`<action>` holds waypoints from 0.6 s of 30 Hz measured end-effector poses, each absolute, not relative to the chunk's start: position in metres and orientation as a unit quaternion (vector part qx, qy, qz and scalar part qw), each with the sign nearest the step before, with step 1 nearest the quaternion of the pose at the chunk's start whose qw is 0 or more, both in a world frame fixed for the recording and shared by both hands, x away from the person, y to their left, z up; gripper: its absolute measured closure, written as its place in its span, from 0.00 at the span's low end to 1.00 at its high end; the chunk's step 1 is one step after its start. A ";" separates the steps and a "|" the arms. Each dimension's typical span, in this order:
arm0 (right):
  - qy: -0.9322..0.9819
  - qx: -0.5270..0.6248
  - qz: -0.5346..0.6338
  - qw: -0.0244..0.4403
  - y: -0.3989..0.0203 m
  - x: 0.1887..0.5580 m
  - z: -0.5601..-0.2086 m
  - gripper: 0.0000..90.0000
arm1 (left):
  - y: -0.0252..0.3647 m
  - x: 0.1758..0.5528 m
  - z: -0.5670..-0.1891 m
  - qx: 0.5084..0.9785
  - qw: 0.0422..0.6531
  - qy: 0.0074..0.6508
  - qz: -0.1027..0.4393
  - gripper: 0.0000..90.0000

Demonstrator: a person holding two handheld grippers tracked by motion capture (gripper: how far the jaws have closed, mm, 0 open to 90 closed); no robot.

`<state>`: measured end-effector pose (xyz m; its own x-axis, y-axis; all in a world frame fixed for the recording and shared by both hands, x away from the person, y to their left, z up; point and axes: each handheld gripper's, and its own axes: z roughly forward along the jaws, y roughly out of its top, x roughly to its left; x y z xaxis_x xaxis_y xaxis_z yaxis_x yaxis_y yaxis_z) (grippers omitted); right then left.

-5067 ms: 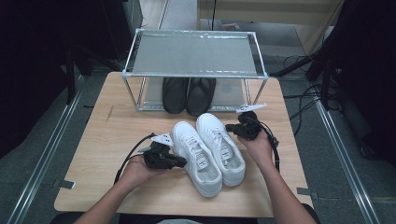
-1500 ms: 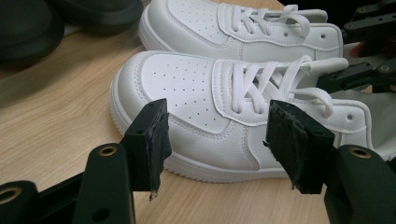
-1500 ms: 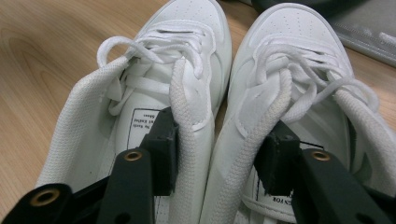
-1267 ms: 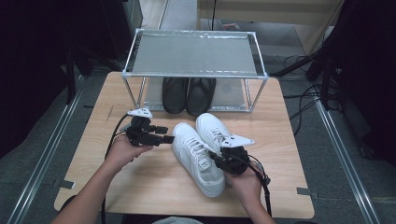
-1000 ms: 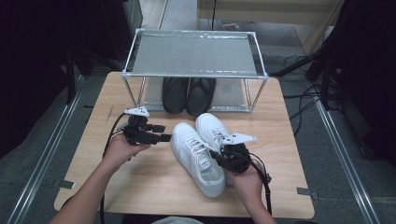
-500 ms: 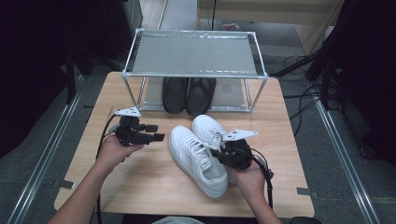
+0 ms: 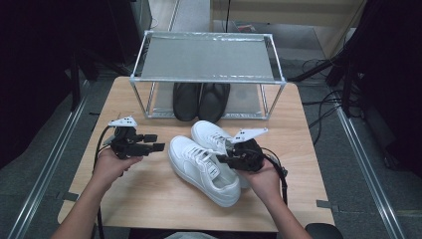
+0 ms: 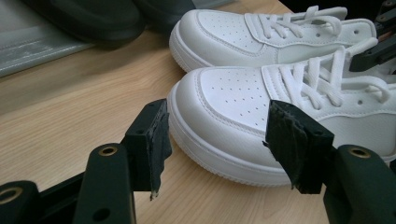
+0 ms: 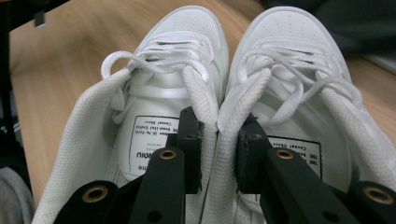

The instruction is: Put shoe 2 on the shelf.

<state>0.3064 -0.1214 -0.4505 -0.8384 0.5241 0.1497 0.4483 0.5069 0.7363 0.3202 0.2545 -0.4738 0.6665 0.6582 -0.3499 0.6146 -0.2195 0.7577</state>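
right gripper (image 7: 225,158) pinched on the two touching inner collars of the white sneakers (image 7: 209,162), one jaw down inside each shoe; seen closely in the right gripper view, right gripper (image 9: 218,149) with pads pressing the padded collar edges together. held from the heel end by the right hand (image 7: 261,179).

left gripper (image 7: 154,143) off to the left of the pair, held above the table (image 7: 149,199), jaws wide and holding nothing. pointed toward the toe of the nearer sneaker; in the left gripper view left gripper (image 8: 215,144) framed that toe between its pads without contact. gripped by the left hand (image 7: 109,167), cable trailing back along the forearm.

white sneakers placed side by side near the table middle, toes angled toward the far left, heels toward the person's right, sides touching. laces tied on both, size labels visible on the tongues from the right gripper view. couldn't tell whether lifted off the wood or resting on it.

behind them a metal shoe rack (image 7: 206,55) at the far table edge, with black shoes (image 7: 199,99) on its lower shelf, toes toward the person, just beyond the far sneaker's toe. top shelf grey mesh.
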 end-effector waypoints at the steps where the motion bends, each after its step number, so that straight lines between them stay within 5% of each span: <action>1: 0.870 0.270 0.410 0.044 -0.120 0.308 -0.449 0.85 | 0.256 0.320 -0.474 0.780 0.473 0.408 0.022 0.45; 18: 0.902 0.128 0.412 -0.018 -0.119 0.366 -0.395 0.86 | 0.287 0.312 -0.480 0.765 0.458 0.450 0.056 0.46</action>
<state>0.3661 -0.1192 -0.3953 -0.9667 0.2160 0.1373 0.2453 0.6286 0.7380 0.3124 0.2874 -0.4799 0.5889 0.7396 -0.3259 0.6364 -0.1758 0.7510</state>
